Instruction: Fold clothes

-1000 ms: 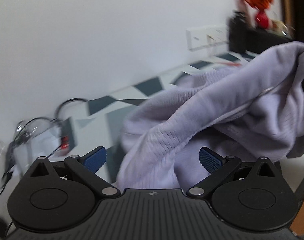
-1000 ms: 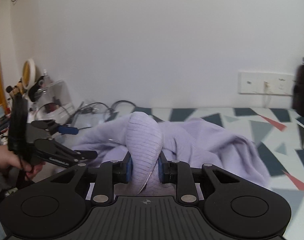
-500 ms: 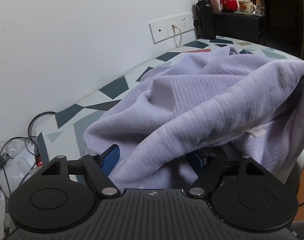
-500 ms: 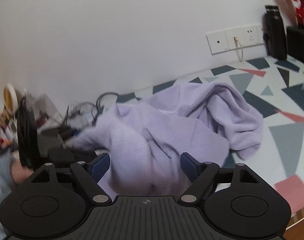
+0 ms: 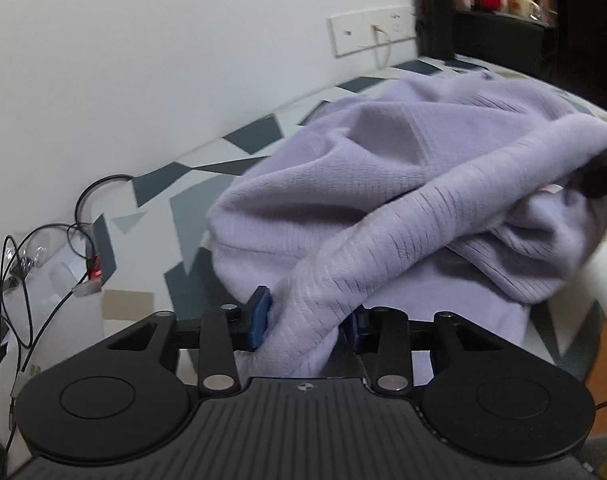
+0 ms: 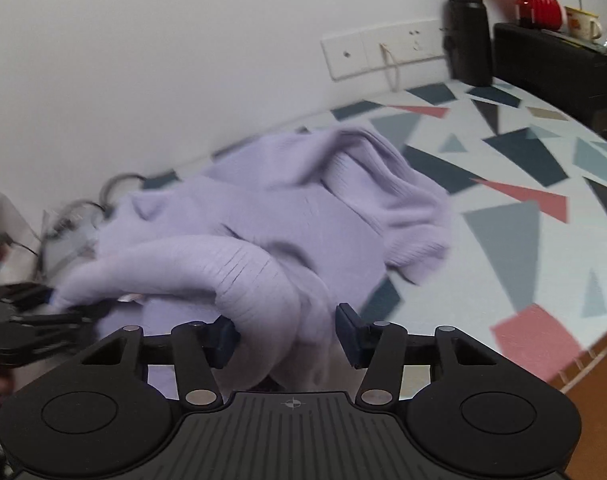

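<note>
A lilac ribbed sweater [image 5: 383, 168] lies crumpled on the patterned table [image 6: 515, 216]. In the left wrist view a thick ribbed band [image 5: 383, 240] of it runs down between the blue pads [image 5: 259, 316] of my left gripper [image 5: 306, 320]. The jaws are closing and the pads press on the band. In the right wrist view a rolled band [image 6: 223, 260] curves into my right gripper [image 6: 285, 332], whose jaws are closing. The left pad touches the cloth; the right pad [image 6: 347, 332] stands a little apart. The left gripper's black linkage [image 6: 43, 312] shows at the far left.
A white wall runs behind the table with a socket panel [image 6: 383, 52] and a hanging cord. A black bottle [image 6: 467, 32], a black box [image 6: 555, 64], a red vase and a mug stand at the back right. Cables [image 5: 43, 248] lie at the left. The table's front edge [image 6: 575, 364] curves at the right.
The left jaws went from wide open to closing on the ribbed band. The right gripper let go of its pinched fold, opened wide, then narrowed again around the cloth. Both grippers sank.
</note>
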The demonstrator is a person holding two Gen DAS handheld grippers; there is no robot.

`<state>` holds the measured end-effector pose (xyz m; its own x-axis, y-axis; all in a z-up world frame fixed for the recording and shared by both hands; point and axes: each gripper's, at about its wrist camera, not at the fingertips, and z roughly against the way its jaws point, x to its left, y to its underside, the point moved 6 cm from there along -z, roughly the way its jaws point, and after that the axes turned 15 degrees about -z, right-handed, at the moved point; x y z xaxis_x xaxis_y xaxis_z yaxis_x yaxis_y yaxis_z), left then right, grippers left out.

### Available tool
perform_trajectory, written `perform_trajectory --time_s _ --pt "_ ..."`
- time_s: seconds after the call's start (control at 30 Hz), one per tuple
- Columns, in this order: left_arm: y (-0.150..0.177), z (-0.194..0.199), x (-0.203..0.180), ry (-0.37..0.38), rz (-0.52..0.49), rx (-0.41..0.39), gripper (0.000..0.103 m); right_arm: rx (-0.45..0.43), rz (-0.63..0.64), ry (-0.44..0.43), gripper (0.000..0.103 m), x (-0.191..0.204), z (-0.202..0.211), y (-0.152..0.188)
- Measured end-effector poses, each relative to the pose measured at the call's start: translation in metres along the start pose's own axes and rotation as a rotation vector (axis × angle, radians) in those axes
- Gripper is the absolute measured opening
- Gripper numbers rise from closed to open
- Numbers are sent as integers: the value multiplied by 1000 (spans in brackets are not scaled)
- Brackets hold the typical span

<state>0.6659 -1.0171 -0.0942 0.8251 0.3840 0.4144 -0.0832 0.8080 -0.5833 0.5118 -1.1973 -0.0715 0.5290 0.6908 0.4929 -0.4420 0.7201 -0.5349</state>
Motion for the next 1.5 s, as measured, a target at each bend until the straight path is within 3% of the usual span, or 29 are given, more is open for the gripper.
perform_trajectory --time_s 0.03,0.07,0.2,0.23,0.3,0.33,0.37,0.4,0.43,0.5,0.63,0.7,0.77,0.87,0.93,1.0,1.03,1.07,1.1,1.17,1.2,1.27,1.3,1.33,1.4,1.43,1.5 --pt "-1 0 -9 -17 -47 1 78 20 -12 10 51 -3 -3 2" --pt "-3 -1 -16 -36 -90 -2 87 40 -24 19 54 -6 -6 4" --pt "-15 -5 -34 -55 -161 -23 87 52 -83 -1 59 0 -7 8" --pt "-19 -6 -34 -50 -152 -26 84 50 -86 -4 62 3 -8 8" --pt "-25 -7 -28 -49 -115 -26 64 47 -93 -11 69 7 -10 9" --pt "-28 -6 -23 -50 -96 -26 50 46 -97 -15 68 9 -11 9" --pt "-29 -4 -18 -52 -79 -27 42 45 -101 -18 66 11 -12 9" --pt "-30 -1 -12 -47 -58 -30 40 27 -80 11 57 9 -11 9" --pt "-29 3 -7 -31 -34 -37 38 8 -59 42 52 7 -9 9" --pt "-28 17 -4 26 7 -62 38 -49 -53 83 53 -7 -2 2" --pt "-24 37 -30 110 -14 -83 40 -140 -51 164 53 -31 9 -10" --pt "-19 33 -44 120 -43 -63 48 -137 -47 187 53 -37 6 -8" --pt "-15 23 -50 106 -61 -36 66 -118 -40 192 54 -36 1 -2" --pt "-11 6 -53 72 -79 13 70 -111 8 217 68 -21 -9 10" --pt "-8 -1 -50 56 -74 35 70 -147 46 298 89 -14 -14 13" --pt "-7 0 -42 55 -35 35 60 -198 74 375 98 -8 -14 14" --pt "-7 4 -36 44 -3 33 40 -220 95 380 98 -5 -12 14" --pt "-8 10 -29 33 36 26 32 -237 112 377 98 -2 -9 13" --pt "-8 18 -20 36 85 5 32 -253 118 363 97 0 -4 11" --pt "-5 32 -5 43 167 -42 32 -287 121 320 95 2 6 8" --pt "-4 32 -3 48 162 -39 32 -283 119 289 91 4 9 9" --pt "2 27 -9 60 116 -10 35 -266 132 250 76 7 11 14" --pt "5 22 -15 49 86 6 37 -253 146 242 60 9 11 18" --pt "8 18 -20 29 55 21 42 -240 160 234 45 12 10 22" --pt "11 13 -25 -25 13 43 58 -217 195 246 32 16 5 29" --pt "11 11 -25 -40 3 52 70 -211 182 248 30 15 4 29" --pt "8 9 -23 -44 -1 66 74 -198 129 228 28 10 5 27"
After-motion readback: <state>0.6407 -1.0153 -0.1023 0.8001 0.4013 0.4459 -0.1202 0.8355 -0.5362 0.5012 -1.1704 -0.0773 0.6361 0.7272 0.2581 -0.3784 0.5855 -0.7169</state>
